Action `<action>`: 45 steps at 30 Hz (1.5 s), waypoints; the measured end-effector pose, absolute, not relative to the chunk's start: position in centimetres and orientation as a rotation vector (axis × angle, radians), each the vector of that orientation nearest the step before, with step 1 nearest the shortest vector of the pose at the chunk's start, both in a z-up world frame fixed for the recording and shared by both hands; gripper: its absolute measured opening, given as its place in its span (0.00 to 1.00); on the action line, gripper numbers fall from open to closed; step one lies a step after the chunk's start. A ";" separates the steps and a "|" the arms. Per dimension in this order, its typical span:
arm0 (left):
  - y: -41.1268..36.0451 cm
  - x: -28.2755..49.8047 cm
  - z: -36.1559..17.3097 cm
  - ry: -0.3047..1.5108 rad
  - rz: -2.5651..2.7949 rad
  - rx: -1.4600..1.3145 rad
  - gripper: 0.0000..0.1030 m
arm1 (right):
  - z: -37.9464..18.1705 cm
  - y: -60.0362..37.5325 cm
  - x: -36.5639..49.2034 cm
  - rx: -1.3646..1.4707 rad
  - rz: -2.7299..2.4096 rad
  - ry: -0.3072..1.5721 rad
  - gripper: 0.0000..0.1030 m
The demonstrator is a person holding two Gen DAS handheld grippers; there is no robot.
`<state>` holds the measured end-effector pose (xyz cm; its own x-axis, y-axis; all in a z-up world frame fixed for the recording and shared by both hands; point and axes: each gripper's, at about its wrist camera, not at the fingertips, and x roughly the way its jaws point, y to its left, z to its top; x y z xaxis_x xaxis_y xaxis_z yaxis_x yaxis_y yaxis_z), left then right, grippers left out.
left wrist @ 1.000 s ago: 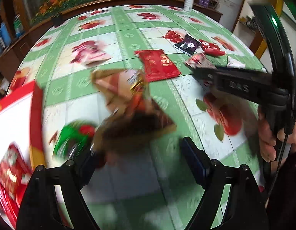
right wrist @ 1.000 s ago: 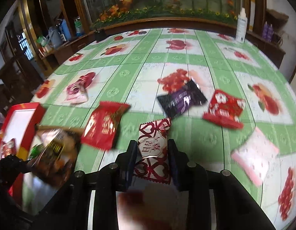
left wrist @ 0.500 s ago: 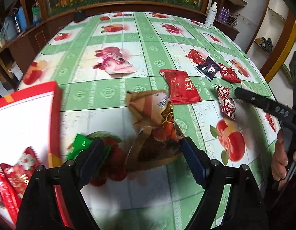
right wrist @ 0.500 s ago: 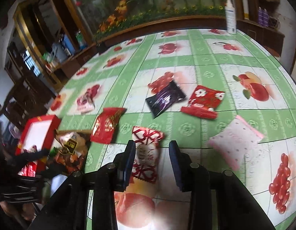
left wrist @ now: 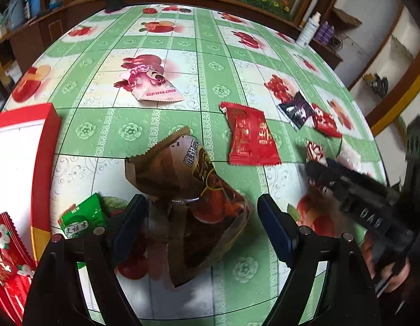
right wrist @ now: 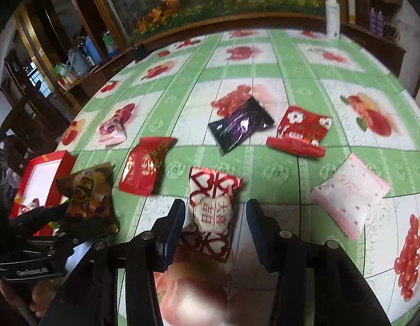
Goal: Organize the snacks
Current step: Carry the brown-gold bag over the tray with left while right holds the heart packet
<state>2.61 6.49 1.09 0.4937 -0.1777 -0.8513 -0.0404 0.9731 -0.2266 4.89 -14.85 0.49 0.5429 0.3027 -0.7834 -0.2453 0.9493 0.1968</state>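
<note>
The right tool (right wrist: 214, 222) is opening its jaws around the white-and-red patterned packet (right wrist: 211, 212), which is lying flat on the surface (right wrist: 264, 62) between them and looks free of the pads, so this reads as a release or a re-grip. The left tool (left wrist: 201, 225) is standing wide with the brown snack bag (left wrist: 188, 198) between its jaws, seemingly ungripped. Next, each needs closing on its packet and carrying to the red box (left wrist: 45, 146) at the left.

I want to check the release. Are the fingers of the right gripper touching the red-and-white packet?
Cannot tell. In the right wrist view, the opening right gripper shows its right finger apart from the red-and-white packet, left finger unclear.
</note>
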 end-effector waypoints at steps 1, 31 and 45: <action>6.5 2.7 1.1 1.053 -0.073 -0.236 0.81 | 0.5 -14.7 4.9 0.051 0.319 0.934 0.47; 5.2 -1.7 1.2 0.969 -0.299 -0.093 0.37 | 0.2 -13.3 4.3 -0.109 0.274 0.875 0.30; 6.9 -9.7 3.6 0.890 -0.364 -0.077 0.37 | 1.4 -14.6 4.1 0.036 0.326 0.819 0.29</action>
<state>-9.66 6.90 3.59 0.5726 -0.3416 -0.7453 0.2780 0.9361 -0.2155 4.13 -14.58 1.44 0.6363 0.2989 -0.7112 -0.2713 0.9497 0.1564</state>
